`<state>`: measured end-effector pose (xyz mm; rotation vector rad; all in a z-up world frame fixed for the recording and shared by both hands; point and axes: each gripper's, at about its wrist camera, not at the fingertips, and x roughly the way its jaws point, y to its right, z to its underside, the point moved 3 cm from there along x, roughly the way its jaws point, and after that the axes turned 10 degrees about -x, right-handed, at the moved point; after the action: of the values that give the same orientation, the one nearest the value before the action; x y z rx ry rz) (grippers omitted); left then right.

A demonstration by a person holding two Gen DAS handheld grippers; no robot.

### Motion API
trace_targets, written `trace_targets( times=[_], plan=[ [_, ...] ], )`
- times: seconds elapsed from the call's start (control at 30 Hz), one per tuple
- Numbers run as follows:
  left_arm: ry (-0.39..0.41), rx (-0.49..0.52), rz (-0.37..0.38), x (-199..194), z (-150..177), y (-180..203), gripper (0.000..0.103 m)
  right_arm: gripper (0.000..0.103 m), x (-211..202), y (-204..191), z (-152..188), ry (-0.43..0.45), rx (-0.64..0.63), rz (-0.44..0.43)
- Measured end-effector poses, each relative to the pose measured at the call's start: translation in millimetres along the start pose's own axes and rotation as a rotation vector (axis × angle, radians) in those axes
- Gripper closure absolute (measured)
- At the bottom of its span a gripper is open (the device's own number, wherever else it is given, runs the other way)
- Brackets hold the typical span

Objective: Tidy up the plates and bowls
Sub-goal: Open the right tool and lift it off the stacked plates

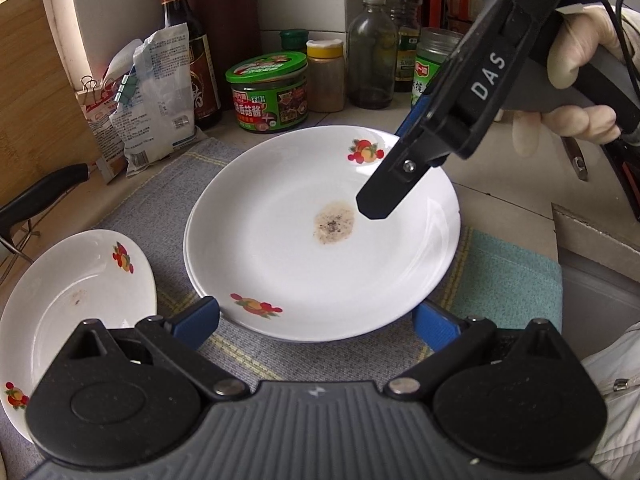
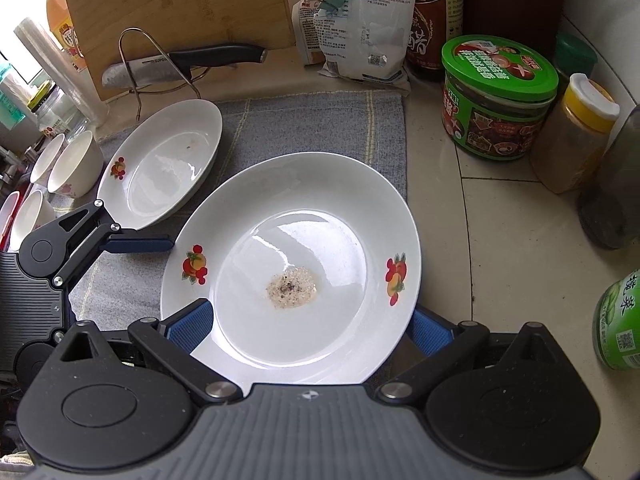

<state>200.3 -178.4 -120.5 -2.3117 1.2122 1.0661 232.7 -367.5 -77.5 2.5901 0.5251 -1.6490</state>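
**Two grippers close on one soiled plate**

The fruit-patterned plate (image 2: 304,248) lies flat on the grey cloth (image 2: 320,128) spread over the surface. The right gripper (image 2: 312,328) sits at its near rim, jaws spread wide either side and gripping nothing. The left gripper (image 1: 316,316) faces the opposite rim, equally open and empty. A second plate (image 2: 164,164) rests just beside, with small bowls (image 2: 76,168) beyond it.
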Motion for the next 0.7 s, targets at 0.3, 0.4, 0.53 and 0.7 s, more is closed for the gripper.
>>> trace_targets(
  times=[0.3,0.4,0.53,0.7],
  plan=[
    [0.013,-0.032,-0.008,-7.5,2.7,4.3,0.001,0.000,-5.6,-8.8,4.9,0.033,-0.068,0.054],
    [0.026,-0.047,-0.023,-13.4,6.1,5.3,0.001,0.000,-13.0,-17.2,4.5,0.070,-0.116,0.097],
    [0.061,-0.104,-0.064,-26.9,11.9,2.4,0.001,0.000,-21.7,-27.2,5.6,0.122,-0.155,0.122],
    [0.095,-0.198,-0.131,-47.8,24.6,-8.0,0.001,0.000,-22.9,-38.3,7.1,0.151,-0.144,0.108]
  ],
)
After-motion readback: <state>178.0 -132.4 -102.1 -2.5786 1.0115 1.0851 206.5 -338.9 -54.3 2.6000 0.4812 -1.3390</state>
